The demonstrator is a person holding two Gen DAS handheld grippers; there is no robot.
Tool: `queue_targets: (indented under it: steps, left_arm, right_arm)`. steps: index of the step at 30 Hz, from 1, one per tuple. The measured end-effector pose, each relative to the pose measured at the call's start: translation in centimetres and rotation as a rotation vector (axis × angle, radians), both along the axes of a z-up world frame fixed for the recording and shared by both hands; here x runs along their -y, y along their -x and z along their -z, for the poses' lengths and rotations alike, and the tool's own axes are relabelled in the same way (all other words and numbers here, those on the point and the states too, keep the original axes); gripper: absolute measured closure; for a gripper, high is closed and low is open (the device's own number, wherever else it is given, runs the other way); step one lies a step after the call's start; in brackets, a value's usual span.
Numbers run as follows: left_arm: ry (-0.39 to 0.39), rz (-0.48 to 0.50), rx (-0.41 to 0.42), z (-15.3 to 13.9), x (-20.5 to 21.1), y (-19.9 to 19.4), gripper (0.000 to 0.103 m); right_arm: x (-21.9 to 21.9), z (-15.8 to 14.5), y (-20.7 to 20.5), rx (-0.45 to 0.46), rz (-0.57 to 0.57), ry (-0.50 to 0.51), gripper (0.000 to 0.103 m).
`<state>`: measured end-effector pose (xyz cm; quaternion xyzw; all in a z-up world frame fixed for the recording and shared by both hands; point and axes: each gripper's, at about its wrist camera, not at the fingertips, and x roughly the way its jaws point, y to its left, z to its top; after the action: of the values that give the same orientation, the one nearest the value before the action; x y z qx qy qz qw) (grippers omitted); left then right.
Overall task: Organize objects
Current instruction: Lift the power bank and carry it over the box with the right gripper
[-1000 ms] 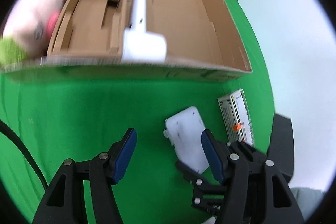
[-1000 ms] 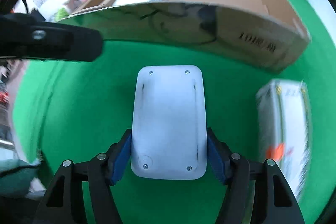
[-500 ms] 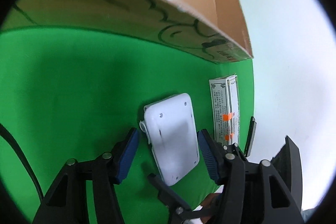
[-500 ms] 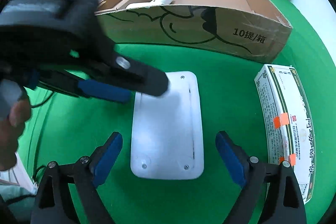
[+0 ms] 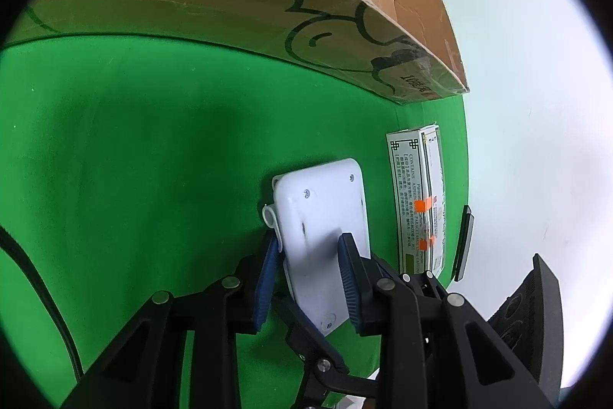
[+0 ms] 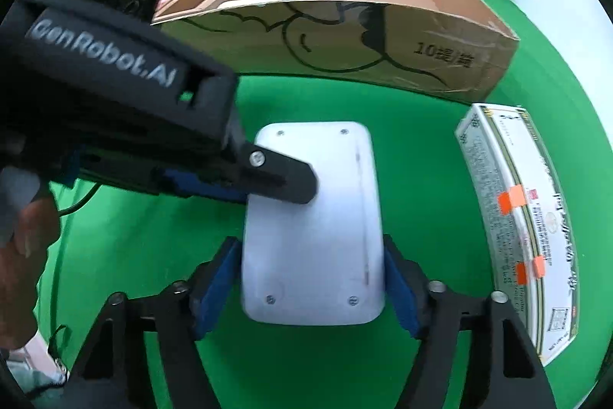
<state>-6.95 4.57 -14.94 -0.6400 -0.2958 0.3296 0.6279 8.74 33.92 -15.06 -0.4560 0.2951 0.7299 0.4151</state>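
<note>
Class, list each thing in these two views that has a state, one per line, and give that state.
White device: screw side up, gripped by both grippers.
Left gripper: shut on the device's edge.
Right gripper: shut on the device's near end.
Cardboard box: open, holding a white item.
Medicine carton: closed, lying flat on the cloth.

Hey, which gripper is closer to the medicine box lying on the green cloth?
Right. The right gripper's jaws straddle the white device, one finger next to the medicine box. The left gripper comes in from the device's opposite side.
</note>
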Motion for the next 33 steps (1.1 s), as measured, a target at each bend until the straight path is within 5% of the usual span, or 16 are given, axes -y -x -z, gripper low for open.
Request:
queue_targets:
  steps: [6,12,28,33]
  left_arm:
    - [-0.008,0.031,-0.018,-1.3,-0.4,-0.2,0.075]
    - [-0.055,0.028,-0.021,-4.9,1.9,2.3,0.076]
    - [-0.201,-0.110,-0.159,-20.2,11.7,14.5,0.076]
    - [-0.229,-0.133,-0.163,-22.5,12.6,16.5,0.076]
  right_arm:
    - [-1.1,-0.1,-1.0,-0.005,0.064,0.090,0.040]
    - [-2.0,-4.2,-1.6,0.007,0.115,0.067,0.040]
    - [-7.0,-26.4,4.6,-0.047,0.124,-0.178,0.040]
    - [-8.1,-29.5,4.6,-0.061,0.135,-0.219,0.040]
